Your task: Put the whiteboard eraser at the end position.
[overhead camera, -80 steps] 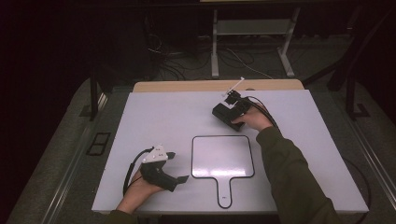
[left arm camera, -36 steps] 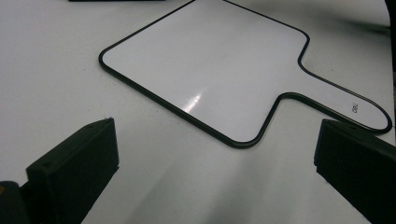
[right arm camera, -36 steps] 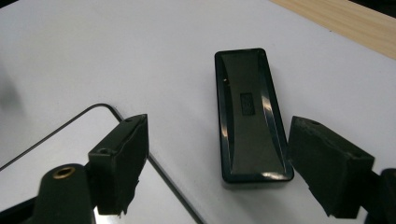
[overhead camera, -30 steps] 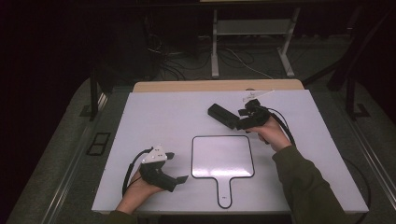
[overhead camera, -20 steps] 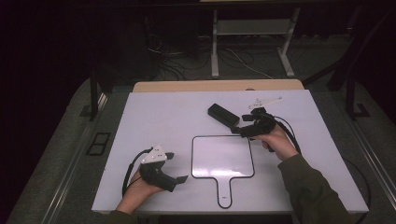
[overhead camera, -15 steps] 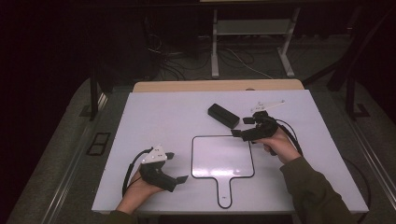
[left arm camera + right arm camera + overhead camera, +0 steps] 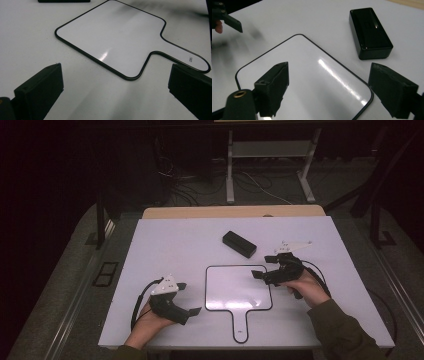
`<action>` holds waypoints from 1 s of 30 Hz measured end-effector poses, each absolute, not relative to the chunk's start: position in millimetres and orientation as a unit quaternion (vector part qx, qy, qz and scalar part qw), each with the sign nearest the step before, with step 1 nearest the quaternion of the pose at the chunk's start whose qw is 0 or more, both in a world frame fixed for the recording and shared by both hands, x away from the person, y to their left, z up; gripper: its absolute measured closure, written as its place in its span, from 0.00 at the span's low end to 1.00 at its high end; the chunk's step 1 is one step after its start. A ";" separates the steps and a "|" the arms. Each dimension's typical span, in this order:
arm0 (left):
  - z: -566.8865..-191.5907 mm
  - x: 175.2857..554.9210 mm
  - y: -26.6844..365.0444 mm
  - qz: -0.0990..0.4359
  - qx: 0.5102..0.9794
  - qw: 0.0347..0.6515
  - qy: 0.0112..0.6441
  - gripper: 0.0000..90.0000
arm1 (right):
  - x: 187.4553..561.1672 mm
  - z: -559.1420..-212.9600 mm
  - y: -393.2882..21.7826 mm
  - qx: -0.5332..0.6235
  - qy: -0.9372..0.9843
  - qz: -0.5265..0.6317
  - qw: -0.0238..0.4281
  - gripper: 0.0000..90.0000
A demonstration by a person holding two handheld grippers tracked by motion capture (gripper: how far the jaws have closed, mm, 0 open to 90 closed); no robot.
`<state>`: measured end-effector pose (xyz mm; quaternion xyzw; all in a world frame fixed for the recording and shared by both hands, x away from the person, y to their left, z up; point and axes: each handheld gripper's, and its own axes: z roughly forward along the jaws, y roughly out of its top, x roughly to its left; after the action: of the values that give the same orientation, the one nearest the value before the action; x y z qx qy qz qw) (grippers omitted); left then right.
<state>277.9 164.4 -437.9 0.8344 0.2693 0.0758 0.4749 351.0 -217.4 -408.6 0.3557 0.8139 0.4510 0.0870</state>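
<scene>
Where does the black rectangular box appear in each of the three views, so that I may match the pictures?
High view: the black box lies on the table, above the white paddle board's far edge.
Left gripper view: a strip of it at the top edge, left of centre.
Right gripper view: upper right, beyond the board's corner.
Shared landmark: the black-rimmed board.

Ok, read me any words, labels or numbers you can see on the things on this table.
Small mark near the end of the paddle-shaped whiteboard's handle: too small and blurred to read.
Black box: a faint embossed outline on top, no readable text.
Nothing else bears writing.
</scene>
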 end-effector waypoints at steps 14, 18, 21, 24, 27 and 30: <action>-437.2 277.1 165.6 0.077 0.833 0.476 0.272 0.00 | 321.4 -419.5 -228.4 0.345 0.818 0.451 0.090 0.17; -437.0 276.8 165.9 0.077 0.833 0.477 0.271 0.00 | 315.0 -420.8 -235.3 0.345 0.814 0.458 0.096 0.17; -436.7 276.2 165.7 0.077 0.832 0.478 0.271 0.00 | 310.3 -421.8 -241.3 0.349 0.810 0.460 0.101 0.17; -436.2 275.6 166.0 0.077 0.831 0.479 0.272 0.00 | 304.8 -423.9 -246.5 0.351 0.808 0.462 0.103 0.17; -435.7 275.6 166.1 0.079 0.831 0.479 0.271 0.00 | 298.7 -427.8 -250.5 0.348 0.810 0.459 0.109 0.17; -435.7 275.1 166.1 0.077 0.830 0.480 0.275 0.00 | 292.1 -432.5 -254.9 0.350 0.809 0.459 0.109 0.17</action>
<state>275.1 166.1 -435.7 0.8297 0.2746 0.0767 0.4800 292.1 -254.9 -432.5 0.3501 0.8094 0.4586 0.1093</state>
